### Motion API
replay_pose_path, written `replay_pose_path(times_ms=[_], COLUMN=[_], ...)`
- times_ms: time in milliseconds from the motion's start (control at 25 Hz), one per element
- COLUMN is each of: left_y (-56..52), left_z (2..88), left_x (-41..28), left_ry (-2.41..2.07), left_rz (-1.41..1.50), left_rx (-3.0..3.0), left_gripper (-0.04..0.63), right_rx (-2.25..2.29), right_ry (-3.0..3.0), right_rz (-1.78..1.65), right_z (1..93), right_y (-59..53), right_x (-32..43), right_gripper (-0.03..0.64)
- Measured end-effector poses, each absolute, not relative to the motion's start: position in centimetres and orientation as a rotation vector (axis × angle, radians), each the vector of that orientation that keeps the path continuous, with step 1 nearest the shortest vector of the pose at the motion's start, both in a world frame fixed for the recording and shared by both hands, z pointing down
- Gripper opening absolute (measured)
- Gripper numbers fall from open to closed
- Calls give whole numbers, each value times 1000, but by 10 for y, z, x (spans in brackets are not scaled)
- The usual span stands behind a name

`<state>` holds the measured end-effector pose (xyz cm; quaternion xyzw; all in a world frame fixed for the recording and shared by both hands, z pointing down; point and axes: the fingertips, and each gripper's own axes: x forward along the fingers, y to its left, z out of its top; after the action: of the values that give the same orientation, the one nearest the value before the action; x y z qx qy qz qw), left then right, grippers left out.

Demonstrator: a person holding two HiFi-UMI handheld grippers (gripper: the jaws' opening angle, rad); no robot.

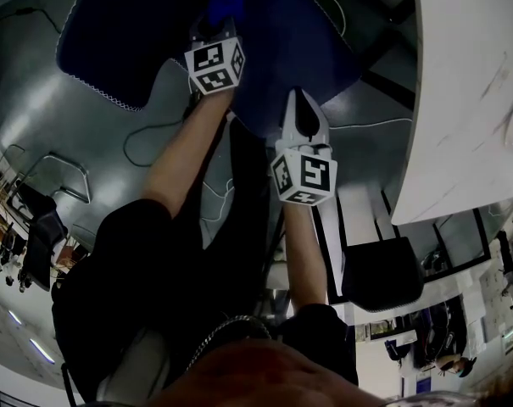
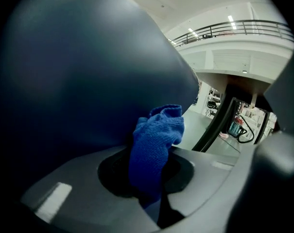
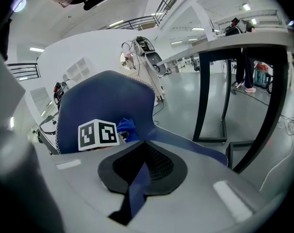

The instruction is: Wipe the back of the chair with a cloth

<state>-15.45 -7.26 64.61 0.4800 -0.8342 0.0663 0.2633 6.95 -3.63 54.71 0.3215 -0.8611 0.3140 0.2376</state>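
One dark blue padded chair (image 1: 137, 32). One bright blue woven cloth (image 2: 154, 140), against the chair. Two grey grippers at the chair: left gripper (image 2: 149, 178), right gripper (image 3: 142, 174). One white marbled table (image 1: 468, 83) beside the chair.

My head view is dim overall. The chair back (image 1: 137, 41) reads as a near-black blue mass, and the white table (image 1: 468, 83) to its right is the brightest patch, slightly washed out. In the left gripper view the chair back looms close, soft and out of focus, while the cloth (image 2: 156, 140) against it looks sharper. Ceiling strips (image 2: 231, 19) glow above and right of it, probably the main light. Every view bends and darkens toward its rim.
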Motion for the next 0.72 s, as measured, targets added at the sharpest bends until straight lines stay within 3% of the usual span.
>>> replay_pose_path(times_ms=[320, 720], left_y=[-69, -60], left_z=[654, 468], left_x=[-136, -146], left_ry=[-2156, -2283], left_rz=[281, 52], left_rx=[1397, 1574], left_gripper=[54, 54], right_rx=[892, 870], right_ry=[-2353, -2402], right_rz=[867, 895], right_z=[545, 516], right_y=[-31, -20], right_x=[71, 40], right_gripper=[3, 3])
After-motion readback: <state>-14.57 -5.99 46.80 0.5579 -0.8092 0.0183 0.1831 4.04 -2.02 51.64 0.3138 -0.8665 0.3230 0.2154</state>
